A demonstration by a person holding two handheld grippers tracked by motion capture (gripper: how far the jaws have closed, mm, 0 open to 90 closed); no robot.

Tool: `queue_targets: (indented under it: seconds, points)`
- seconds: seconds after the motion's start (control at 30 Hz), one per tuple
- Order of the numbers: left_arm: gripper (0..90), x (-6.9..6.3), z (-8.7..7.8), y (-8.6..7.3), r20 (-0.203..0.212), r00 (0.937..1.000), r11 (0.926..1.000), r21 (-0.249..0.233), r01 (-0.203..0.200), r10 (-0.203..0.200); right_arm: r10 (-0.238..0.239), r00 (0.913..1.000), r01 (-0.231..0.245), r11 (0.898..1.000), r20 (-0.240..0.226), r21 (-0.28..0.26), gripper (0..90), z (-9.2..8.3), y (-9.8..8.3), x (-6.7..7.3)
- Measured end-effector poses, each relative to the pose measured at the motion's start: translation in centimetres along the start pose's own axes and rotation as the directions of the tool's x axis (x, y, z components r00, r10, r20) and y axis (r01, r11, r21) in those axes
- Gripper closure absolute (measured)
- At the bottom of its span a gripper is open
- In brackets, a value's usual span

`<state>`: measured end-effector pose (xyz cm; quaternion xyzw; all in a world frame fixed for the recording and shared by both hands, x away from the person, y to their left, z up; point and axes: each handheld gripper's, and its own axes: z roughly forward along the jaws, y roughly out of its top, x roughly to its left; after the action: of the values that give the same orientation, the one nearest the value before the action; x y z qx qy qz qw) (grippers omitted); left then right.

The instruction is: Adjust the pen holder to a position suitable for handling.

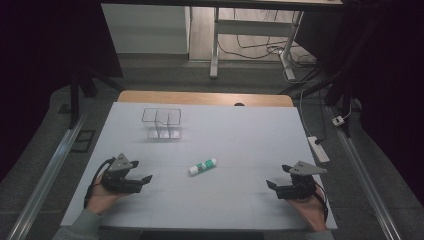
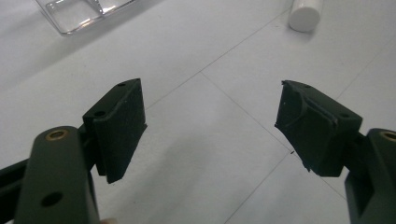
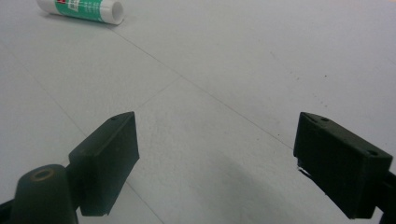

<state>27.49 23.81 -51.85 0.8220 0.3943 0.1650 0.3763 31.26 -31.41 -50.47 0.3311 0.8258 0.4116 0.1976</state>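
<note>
High view: glue stick (image 1: 203,166) lies mid-table (image 1: 240,135), between two grippers.
Left gripper (image 1: 141,176) and right gripper (image 1: 276,179) sit near the front corners, jaws spread, empty.

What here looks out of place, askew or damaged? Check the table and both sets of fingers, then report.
One oddity: in the left gripper view, the pad on one of the left gripper's fingers looks frayed and peeling along its edge. Otherwise, the glue stick lies on its side mid-table, the clear organizer stands upright, and the right gripper looks intact.
</note>
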Motion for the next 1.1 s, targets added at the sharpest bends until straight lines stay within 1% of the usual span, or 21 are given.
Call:
queue_targets:
  seconds: [0.1,0.17,0.33,0.37,0.47,0.67,0.97,1.1]
  points:
    - [23.3,-0.13,-0.08,-0.04,-0.002,1.0,1.0,-0.001,-0.005,0.005,0.002,1.0,-0.002,1.0,-0.006,0.005,14.1,0.1,-0.03,-0.07]
    - [23.3,-0.16,-0.15,-0.12,-0.001,1.0,1.0,-0.002,0.001,-0.001,-0.001,1.0,0.001,1.0,-0.01,0.013,14.4,0.2,-0.04,-0.1]
    - [23.2,-0.13,-0.27,-0.41,-0.001,1.0,1.0,-0.002,0.007,-0.007,0.006,0.9999,-0.006,1.0,-0.012,0.012,15.0,0.4,-0.03,-0.14]
    - [23.2,-0.11,-0.28,-0.43,-0.002,1.0,1.0,-0.002,0.008,-0.008,0.005,1.0,-0.004,1.0,-0.007,0.018,15.1,0.35,-0.02,-0.14]
    - [23.3,-0.09,-0.33,-0.44,-0.004,1.0,1.0,-0.004,0.007,-0.007,0.005,0.9999,-0.005,1.0,-0.012,0.01,15.2,0.41,0.0,-0.1]
    - [23.5,0.09,-0.44,-0.35,-0.009,0.9998,0.9997,-0.015,0.019,-0.019,0.004,0.9999,-0.004,1.0,-0.011,0.01,15.2,0.38,-0.03,-0.08]
    - [23.7,0.23,-0.5,-0.26,-0.015,0.9995,0.9996,-0.012,0.027,-0.027,0.007,1.0,-0.007,1.0,-0.007,0.023,15.4,0.57,-0.11,-0.11]
    - [23.7,0.59,-0.51,-0.12,-0.022,0.9991,0.9993,-0.015,0.036,-0.036,0.013,0.9999,-0.013,1.0,-0.009,0.017,15.5,0.58,-0.13,-0.18]
